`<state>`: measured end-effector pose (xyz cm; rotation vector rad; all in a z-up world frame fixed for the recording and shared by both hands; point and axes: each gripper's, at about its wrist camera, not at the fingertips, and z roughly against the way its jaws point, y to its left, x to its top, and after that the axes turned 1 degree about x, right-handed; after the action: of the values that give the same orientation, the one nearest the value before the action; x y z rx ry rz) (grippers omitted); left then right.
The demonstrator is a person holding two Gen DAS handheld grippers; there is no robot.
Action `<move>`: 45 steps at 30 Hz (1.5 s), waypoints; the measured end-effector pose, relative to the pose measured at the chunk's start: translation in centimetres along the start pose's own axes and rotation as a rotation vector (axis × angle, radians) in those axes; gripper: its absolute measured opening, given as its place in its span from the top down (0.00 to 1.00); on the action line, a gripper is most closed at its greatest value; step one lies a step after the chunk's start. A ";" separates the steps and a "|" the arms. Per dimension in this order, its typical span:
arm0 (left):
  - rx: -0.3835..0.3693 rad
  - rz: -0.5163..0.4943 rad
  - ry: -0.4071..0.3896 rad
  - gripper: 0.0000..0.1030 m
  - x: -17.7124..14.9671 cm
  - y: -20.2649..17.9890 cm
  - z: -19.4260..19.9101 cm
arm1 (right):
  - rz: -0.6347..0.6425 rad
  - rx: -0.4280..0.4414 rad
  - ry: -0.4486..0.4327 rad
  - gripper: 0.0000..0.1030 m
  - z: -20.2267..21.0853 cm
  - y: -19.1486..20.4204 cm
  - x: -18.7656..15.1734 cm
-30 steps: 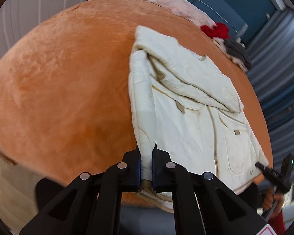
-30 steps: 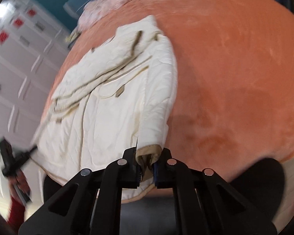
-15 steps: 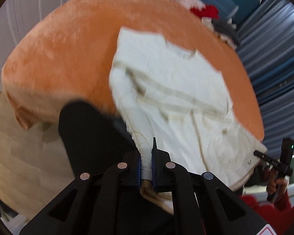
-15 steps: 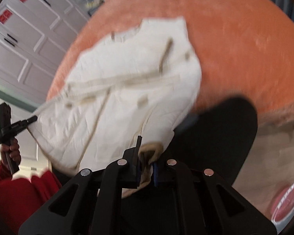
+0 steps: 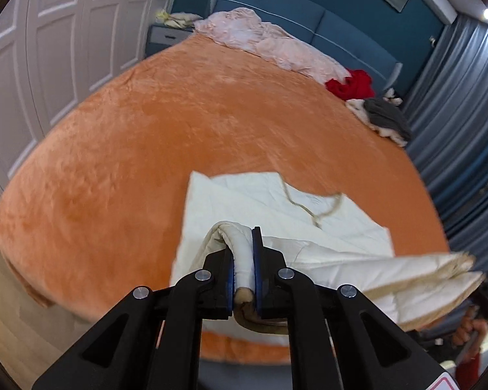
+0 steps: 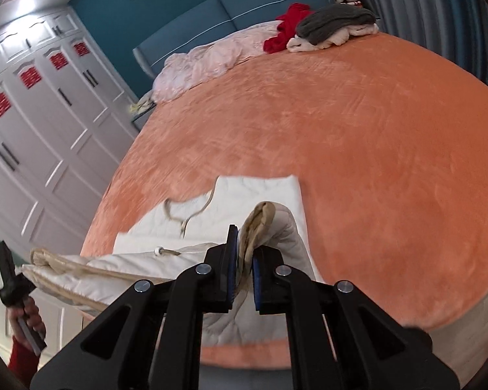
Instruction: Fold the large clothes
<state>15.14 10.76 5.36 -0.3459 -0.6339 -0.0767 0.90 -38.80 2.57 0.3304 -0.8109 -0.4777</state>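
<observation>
Jacket [image 5: 309, 221] hangs lifted over the bed's [image 5: 146, 149] near edge: left gripper [image 5: 243, 273] clenches one hem corner, right gripper [image 6: 242, 269] pinches the other, likely to carry the hem over as a fold.

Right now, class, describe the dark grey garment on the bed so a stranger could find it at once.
Start at the bed's orange blanket and go to its far corner by the blue headboard. The dark grey garment lies on top of a small cream heap beside a red garment, the only grey thing there.
</observation>
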 end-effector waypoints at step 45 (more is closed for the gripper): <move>-0.006 0.034 0.208 0.46 4.6 3.5 -17.8 | -0.064 -0.126 0.133 0.41 -15.0 -3.6 2.7</move>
<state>29.54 8.17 -6.33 -0.3494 -0.4217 -0.0806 12.79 -41.77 -7.15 0.2694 -0.6397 -0.5583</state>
